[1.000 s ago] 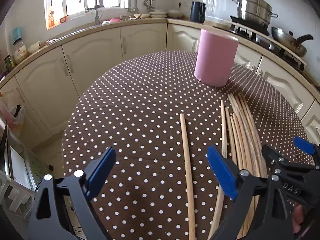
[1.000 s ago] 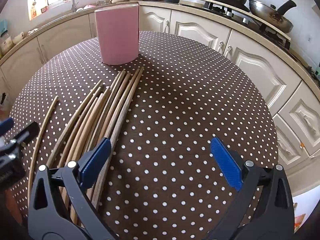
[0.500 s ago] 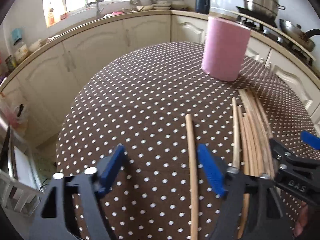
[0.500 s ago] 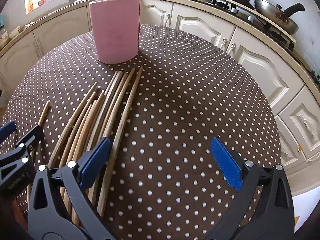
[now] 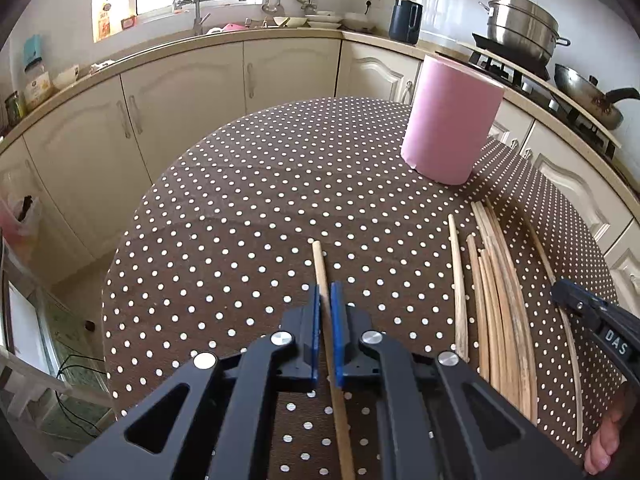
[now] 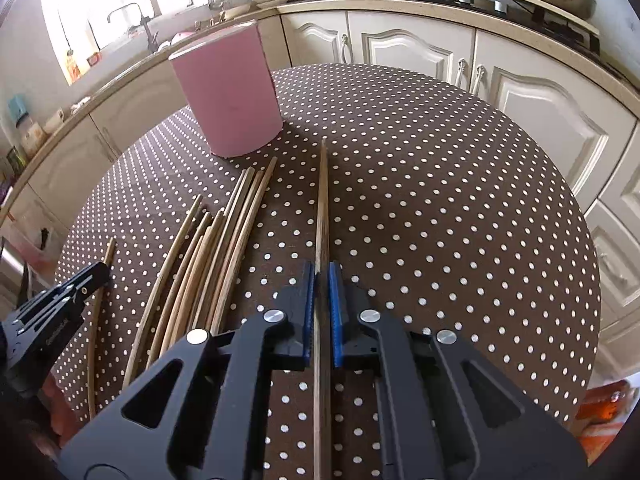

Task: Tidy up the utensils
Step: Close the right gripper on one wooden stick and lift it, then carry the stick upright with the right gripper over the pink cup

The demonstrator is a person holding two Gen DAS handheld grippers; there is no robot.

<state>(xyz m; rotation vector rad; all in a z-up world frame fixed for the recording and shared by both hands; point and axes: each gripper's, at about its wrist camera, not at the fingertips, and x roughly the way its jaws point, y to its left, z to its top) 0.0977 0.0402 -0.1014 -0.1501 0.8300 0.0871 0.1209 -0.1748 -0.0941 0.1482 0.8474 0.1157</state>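
Note:
My left gripper (image 5: 325, 312) is shut on a single wooden chopstick (image 5: 320, 264) that points away across the dotted table. My right gripper (image 6: 319, 292) is shut on another chopstick (image 6: 322, 200), its tip pointing toward the table's far side. A pile of several loose chopsticks (image 5: 496, 292) lies between the two grippers; it also shows in the right wrist view (image 6: 216, 248). A tall pink cylinder holder (image 5: 450, 122) stands upright at the far side of the pile, also in the right wrist view (image 6: 228, 90).
The round table has a brown white-dotted cloth (image 5: 248, 208). Cream kitchen cabinets (image 5: 180, 92) and a counter curve round behind it. A stove with pots (image 5: 520, 28) and a pan (image 5: 588, 96) stands at the back right. The floor drops away at the table's left edge.
Both grippers were open above the table and have shut, the left on the lone left chopstick, the right on the rightmost chopstick of the pile. Both moved lower and forward.

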